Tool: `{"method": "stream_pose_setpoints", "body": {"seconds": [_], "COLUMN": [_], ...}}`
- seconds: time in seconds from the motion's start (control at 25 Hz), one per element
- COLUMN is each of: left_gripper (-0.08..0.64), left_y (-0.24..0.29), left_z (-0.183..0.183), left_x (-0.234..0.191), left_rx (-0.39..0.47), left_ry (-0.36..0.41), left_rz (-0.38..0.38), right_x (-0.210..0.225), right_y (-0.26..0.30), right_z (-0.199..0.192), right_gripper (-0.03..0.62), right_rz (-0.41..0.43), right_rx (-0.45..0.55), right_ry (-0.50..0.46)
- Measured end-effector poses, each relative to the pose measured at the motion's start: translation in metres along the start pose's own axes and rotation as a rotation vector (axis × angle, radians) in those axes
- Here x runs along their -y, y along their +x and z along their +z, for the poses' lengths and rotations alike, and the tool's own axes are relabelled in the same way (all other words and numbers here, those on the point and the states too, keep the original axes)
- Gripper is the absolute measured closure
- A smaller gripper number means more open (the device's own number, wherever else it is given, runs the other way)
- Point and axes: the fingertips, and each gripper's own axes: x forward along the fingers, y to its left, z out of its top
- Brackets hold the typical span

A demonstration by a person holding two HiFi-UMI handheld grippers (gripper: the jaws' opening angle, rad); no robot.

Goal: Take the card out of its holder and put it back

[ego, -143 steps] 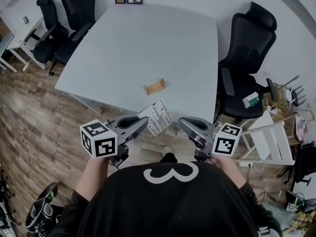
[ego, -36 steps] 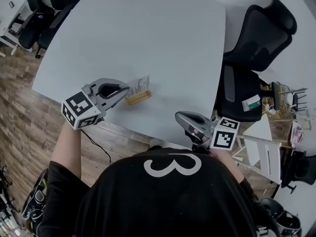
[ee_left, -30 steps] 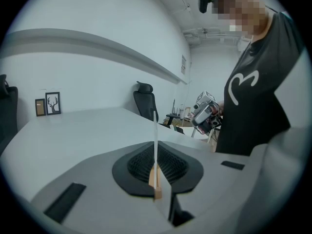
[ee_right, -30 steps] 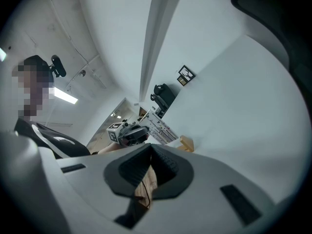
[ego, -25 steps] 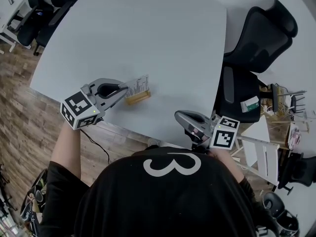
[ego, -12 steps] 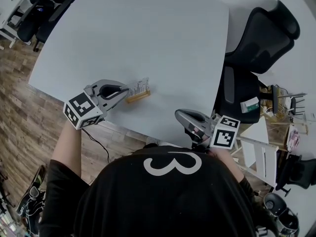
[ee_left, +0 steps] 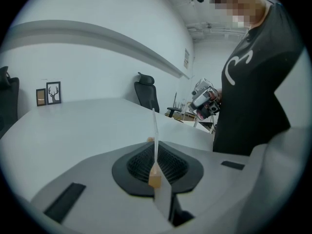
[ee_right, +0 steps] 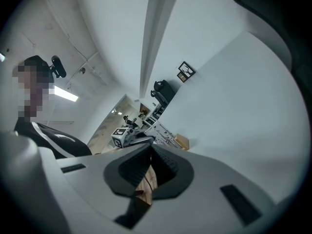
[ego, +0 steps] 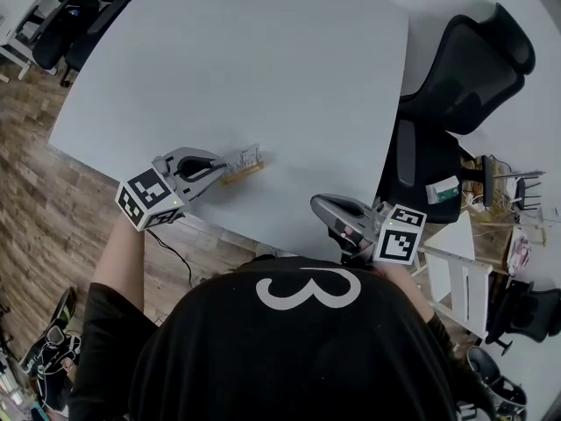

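nearest me, the right gripper [ego: 319,206] hangs by the desk's front edge, well apart from the work. its jaws are together with nothing in them, and only floorboards show through the wedge behind the pads.

further out, my left gripper [ego: 224,167] has its jaws pinched on the near edge of the thin white printed card [ego: 249,155]. in the left gripper view the card runs edge-on, a stiff straight sliver standing upright between the ribbed black pads. its lower edge meets the small pale wooden holder [ego: 244,173], a short block with a slot along its top. the holder lies on the pale grey desk [ego: 263,60], near the front edge.

i judge the put-back step to be nearly done: the card looks seated in the slot, though i cannot tell how deep. the next move, as i read it, is to ease the jaws apart and draw straight back without dragging. the block looks light, and the smooth matt desk top would let it slide.

beyond, a black office chair [ego: 456,77] stands at the desk's right side.
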Motion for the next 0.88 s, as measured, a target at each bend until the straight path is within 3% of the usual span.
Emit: {"method": "stream_pose_setpoints", "body": {"seconds": [0.4,0.6,0.88], "left_gripper": [0.534,0.457,0.454], "left_y": [0.001,-0.016,-0.060], "left_z": [-0.001,-0.002,-0.001], "left_x": [-0.008,-0.016,-0.001], "left_rx": [0.059,0.106,0.208], "left_ry": [-0.143,-0.214,-0.351], "left_rz": [0.076,0.186,0.328], "right_x": [0.013,0.011,-0.013], "right_y": [-0.003,0.001,-0.002], "right_z": [-0.004,-0.001,-0.008], "right_gripper": [0.581,0.582,0.581], "right_rz": [0.037,0.061,0.082], "right_rx": [-0.040,-0.025,-0.005], "right_ry": [0.002,-0.020,-0.064]}}
